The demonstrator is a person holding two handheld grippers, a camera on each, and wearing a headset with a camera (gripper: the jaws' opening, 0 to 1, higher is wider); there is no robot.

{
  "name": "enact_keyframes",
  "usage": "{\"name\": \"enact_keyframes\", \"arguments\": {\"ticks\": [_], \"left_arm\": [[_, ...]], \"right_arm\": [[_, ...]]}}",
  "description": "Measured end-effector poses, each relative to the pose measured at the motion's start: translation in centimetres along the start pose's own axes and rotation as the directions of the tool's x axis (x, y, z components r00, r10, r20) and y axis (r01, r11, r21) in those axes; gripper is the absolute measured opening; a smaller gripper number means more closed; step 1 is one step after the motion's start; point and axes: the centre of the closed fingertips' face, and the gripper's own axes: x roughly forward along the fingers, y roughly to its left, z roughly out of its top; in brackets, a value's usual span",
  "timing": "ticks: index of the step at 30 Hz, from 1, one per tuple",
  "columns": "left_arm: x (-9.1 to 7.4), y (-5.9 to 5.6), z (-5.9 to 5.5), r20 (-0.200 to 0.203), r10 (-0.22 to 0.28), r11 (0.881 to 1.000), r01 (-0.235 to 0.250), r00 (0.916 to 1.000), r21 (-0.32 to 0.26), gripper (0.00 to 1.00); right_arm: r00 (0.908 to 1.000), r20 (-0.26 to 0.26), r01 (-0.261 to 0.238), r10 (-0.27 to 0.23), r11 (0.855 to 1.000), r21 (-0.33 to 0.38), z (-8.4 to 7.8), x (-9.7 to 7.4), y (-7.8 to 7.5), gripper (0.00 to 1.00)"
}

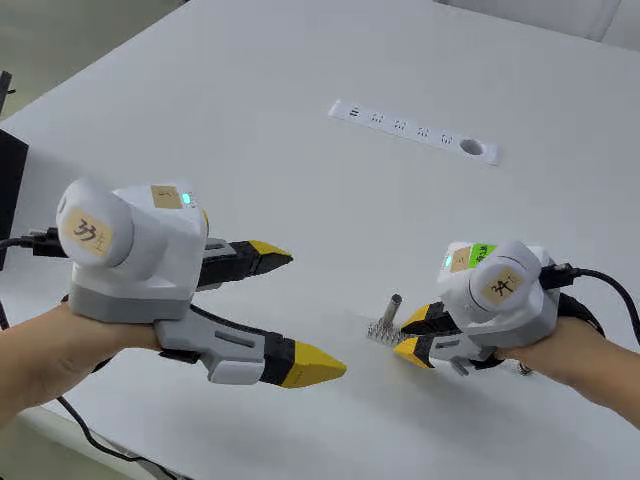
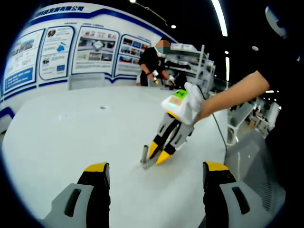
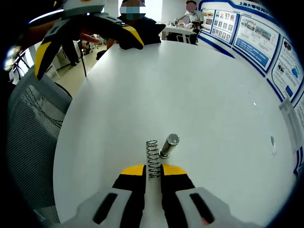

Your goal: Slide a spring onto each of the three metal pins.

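Note:
A short metal pin [image 1: 393,309] stands upright on the white table [image 1: 300,160], with a small wire spring [image 1: 380,333] beside its base. My right gripper [image 1: 410,335] is shut on one end of that spring. In the right gripper view the spring [image 3: 152,158] rises from between the yellow tips [image 3: 153,172], just left of the pin [image 3: 168,144] and close to touching it. My left gripper [image 1: 305,312] hovers open and holding nothing to the left. The left gripper view shows its jaws [image 2: 156,168] wide apart, facing the pin [image 2: 144,155] and the right gripper [image 2: 160,154].
A white power strip [image 1: 414,130] lies farther back on the table. A small metal piece [image 1: 459,368] shows under the right gripper. The table's near edge runs just below the left hand. A mesh chair [image 3: 28,123] stands beside the table; people stand beyond it.

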Motion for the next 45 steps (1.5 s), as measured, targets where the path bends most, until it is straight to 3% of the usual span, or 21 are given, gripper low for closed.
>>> {"name": "enact_keyframes", "arguments": {"ticks": [3, 9, 15, 24, 33, 45], "left_arm": [[-0.1, 0.1, 0.0, 0.001, 0.004, 1.000, -0.004, 1.0000, 0.001, 0.82], [-0.3, 0.2, 0.1, 0.004, 0.011, 1.000, -0.011, 0.9999, 0.000, 0.82], [-0.1, -0.1, 0.1, 0.004, 0.006, 1.000, -0.006, 1.0000, 0.000, 0.82], [0.1, -0.5, 0.5, 0.008, -0.004, 1.000, 0.004, 1.0000, 0.006, 0.81], [0.2, -1.1, 0.6, 0.007, -0.015, 1.000, 0.014, 0.9999, 0.013, 0.80], [0.0, -0.9, 0.9, 0.005, -0.011, 1.000, 0.011, 0.9999, 0.024, 0.80]], "right_arm": [[0.9996, -0.026, 0.013, -0.014, 0.999, -0.031, -0.4, 0.2, 0.0, 0.12], [0.9996, -0.024, 0.017, -0.018, 0.999, -0.035, -0.3, 0.0, -0.1, 0.12], [0.9995, 0.027, 0.016, -0.016, 1.000, -0.010, 0.7, -0.9, -0.1, 0.11], [0.9988, 0.043, 0.023, -0.023, 1.000, -0.012, 1.0, -2.1, 0.2, 0.11], [0.9949, 0.093, 0.038, -0.037, 0.999, -0.016, 2.2, -3.0, -0.1, 0.11], [0.9912, 0.121, 0.056, -0.053, 0.998, -0.021, 3.0, -4.5, -0.5, 0.11]]}}
